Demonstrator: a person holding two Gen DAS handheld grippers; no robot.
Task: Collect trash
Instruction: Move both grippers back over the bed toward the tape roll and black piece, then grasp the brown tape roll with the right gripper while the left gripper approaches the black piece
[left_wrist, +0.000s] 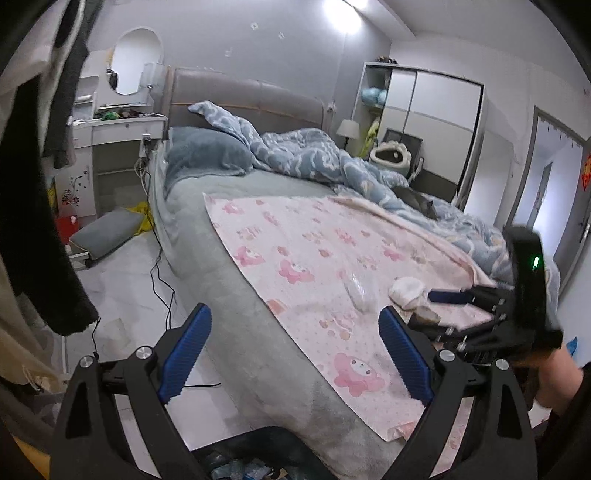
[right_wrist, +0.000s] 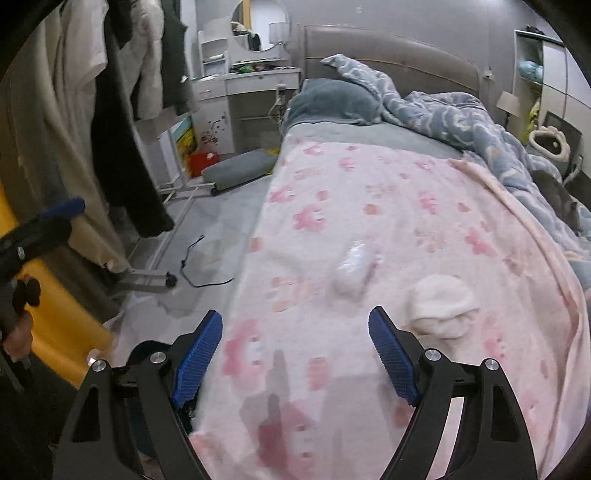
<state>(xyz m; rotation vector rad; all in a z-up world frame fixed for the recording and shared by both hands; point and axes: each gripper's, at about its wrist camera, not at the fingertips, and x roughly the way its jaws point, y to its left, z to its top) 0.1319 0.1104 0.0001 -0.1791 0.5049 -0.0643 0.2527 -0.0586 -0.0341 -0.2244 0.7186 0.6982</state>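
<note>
Left tool (left_wrist: 295, 350) hangs with its blue pads (left_wrist: 186, 354) spread wide and nothing between them, over the edge of the bed (left_wrist: 236, 273) where the grey side meets the pink blanket (left_wrist: 295, 251). On that blanket, ahead of the tool, lies a clear plastic wrapper (left_wrist: 360, 290), and just right of it a white crumpled wad (left_wrist: 408, 291). From the right edge of this view the right tool (left_wrist: 448, 296) reaches in above the blanket, close beside the wad, a green light glowing on its black body; a hand (left_wrist: 557, 380) grips it from below. At the bottom edge a dark bin (left_wrist: 240, 469) shows some bluish scraps inside. A black cable (left_wrist: 162, 291) trails over the floor beside the bed.

In the right wrist view the right tool (right_wrist: 295, 354) also stands wide and empty, above the blanket (right_wrist: 369, 206). The wrapper (right_wrist: 352, 271) lies ahead between the lines of its fingers, and the wad (right_wrist: 441, 306) rests just beyond the right finger's tip. Both are apart from the pads. At the left edge the left tool (right_wrist: 61, 208) shows blurred against hanging clothes (right_wrist: 74, 110), with a yellow container (right_wrist: 59, 317) below it.
</note>
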